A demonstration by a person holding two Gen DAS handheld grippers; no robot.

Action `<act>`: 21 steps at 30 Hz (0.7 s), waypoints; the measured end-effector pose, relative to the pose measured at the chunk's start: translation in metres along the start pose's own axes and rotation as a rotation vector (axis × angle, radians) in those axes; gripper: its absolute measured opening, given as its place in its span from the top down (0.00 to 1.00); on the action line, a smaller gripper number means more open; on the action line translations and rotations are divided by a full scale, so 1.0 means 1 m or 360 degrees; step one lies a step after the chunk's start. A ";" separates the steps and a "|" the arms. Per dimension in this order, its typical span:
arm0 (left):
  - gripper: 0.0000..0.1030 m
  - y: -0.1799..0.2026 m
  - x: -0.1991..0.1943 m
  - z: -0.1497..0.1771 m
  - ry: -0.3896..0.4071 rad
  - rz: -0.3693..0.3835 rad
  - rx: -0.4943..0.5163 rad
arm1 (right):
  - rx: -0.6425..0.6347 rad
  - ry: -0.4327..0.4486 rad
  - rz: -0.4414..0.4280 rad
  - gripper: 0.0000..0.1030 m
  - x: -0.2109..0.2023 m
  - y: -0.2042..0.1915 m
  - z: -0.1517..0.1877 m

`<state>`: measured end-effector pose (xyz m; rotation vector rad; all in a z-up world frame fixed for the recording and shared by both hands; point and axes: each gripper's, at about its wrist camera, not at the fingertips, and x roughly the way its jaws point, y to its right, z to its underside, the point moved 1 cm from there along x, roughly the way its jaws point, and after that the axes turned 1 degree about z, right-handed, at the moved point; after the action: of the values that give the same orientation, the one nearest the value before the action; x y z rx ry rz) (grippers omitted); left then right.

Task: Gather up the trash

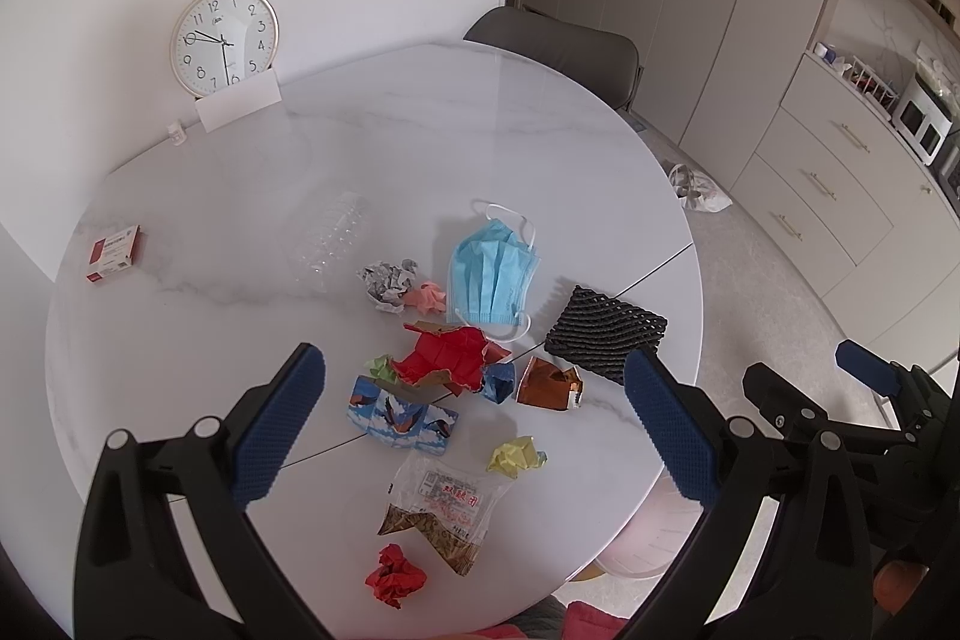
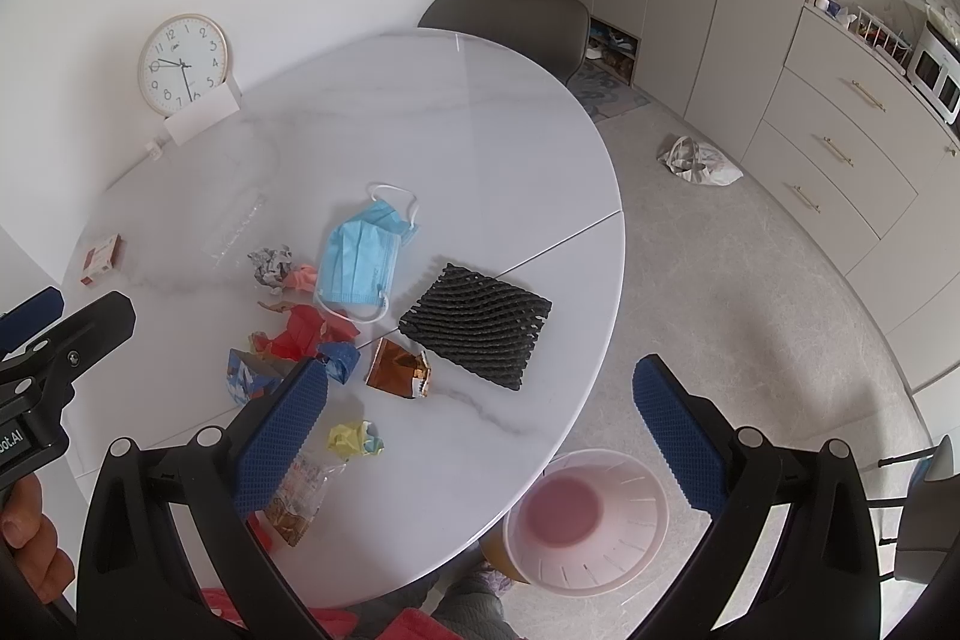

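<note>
Trash sits clustered mid-table (image 1: 420, 148): blue face mask (image 1: 493, 274), black foam net (image 2: 477, 334), crumpled yellow paper (image 2: 354, 439). Pink bin (image 2: 585, 520) waits below the edge. Both the left gripper (image 1: 474, 424) and right gripper (image 2: 480, 436) hover wide open, empty. I'd grab edge pieces first, pinching low.

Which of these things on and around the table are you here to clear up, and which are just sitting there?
For the job: blue face mask, black foam net, brown foil wrapper, yellow paper ball, red torn paper, snack bag, pink bin.

Just there: wall clock, small red box, grey chair.
</note>
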<state>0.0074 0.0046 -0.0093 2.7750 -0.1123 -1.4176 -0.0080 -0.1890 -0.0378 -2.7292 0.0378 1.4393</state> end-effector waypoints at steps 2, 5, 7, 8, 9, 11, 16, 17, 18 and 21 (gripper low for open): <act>0.07 0.000 0.000 0.000 -0.0001 0.0002 -0.0001 | -0.0001 -0.0002 -0.0001 0.02 0.000 0.000 0.001; 0.07 0.000 0.001 0.001 -0.0003 0.0001 0.0000 | -0.0002 -0.0002 -0.0001 0.02 0.000 0.000 0.001; 0.07 -0.001 0.002 0.000 -0.0006 0.0001 0.0002 | -0.0001 -0.0002 0.0001 0.02 0.000 0.000 0.001; 0.07 -0.001 0.002 0.000 -0.0006 0.0000 0.0002 | 0.0000 -0.0002 0.0002 0.02 0.000 0.000 0.000; 0.07 -0.001 0.002 0.001 -0.0007 0.0000 0.0002 | 0.0001 -0.0003 0.0002 0.02 0.000 0.000 0.000; 0.07 0.000 0.002 0.000 -0.0006 -0.0002 0.0002 | 0.0001 -0.0004 0.0002 0.02 0.001 0.000 0.001; 0.07 -0.004 0.013 -0.001 -0.0016 -0.0011 0.0013 | 0.0022 -0.0034 0.0007 0.02 0.011 0.002 0.004; 0.07 -0.006 0.018 -0.001 -0.0024 -0.0013 0.0015 | 0.0026 -0.0041 0.0006 0.02 0.014 0.003 0.005; 0.07 -0.008 0.024 -0.002 -0.0034 -0.0005 0.0019 | 0.0030 -0.0054 -0.0002 0.02 0.018 0.004 0.007; 0.07 -0.013 0.048 -0.006 -0.0093 0.0027 0.0050 | 0.0040 -0.0093 -0.0003 0.02 0.034 0.008 0.010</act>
<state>0.0408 0.0140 -0.0453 2.7511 -0.1596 -1.5060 0.0025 -0.1962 -0.0718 -2.6651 0.0504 1.5066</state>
